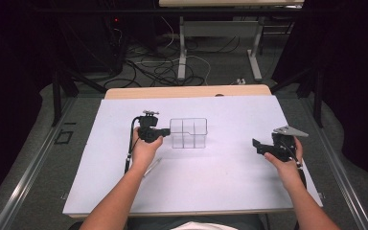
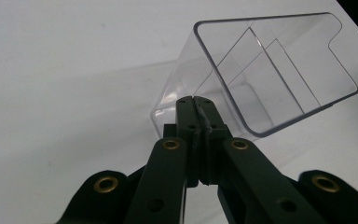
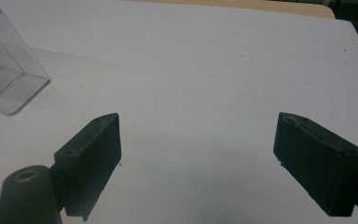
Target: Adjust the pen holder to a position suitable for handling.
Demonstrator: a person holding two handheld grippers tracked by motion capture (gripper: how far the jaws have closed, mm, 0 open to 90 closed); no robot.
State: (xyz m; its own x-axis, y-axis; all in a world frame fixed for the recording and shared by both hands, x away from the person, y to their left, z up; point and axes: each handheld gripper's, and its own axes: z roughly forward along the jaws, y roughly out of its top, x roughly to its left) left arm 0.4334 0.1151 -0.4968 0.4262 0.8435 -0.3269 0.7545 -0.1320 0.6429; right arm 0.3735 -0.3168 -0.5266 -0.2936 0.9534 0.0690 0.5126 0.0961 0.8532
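Note:
A clear plastic box (image 1: 188, 132) with several compartments stands in the middle of the white table (image 1: 220, 182). My left gripper (image 1: 165, 131) is at the box's left wall, held by the left hand. In the left gripper view its jaws are pressed together, and the shut left gripper (image 2: 196, 100) has its tips against the outside of the near wall of the clear box (image 2: 279, 70). I see nothing between the jaws. My right gripper (image 1: 260, 146) hovers open over the table's right side, well apart from the box. The right gripper (image 3: 198, 135) has bare table between its jaws, and a corner of the clear box (image 3: 7, 79) lies at the upper left.
A thin clear stick (image 1: 152, 166) lies on the table beside the left forearm. The table's wooden far edge (image 1: 187, 91) lies behind the box. Beyond it are cables on the floor (image 1: 163, 67) and the legs of another table (image 1: 182, 48).

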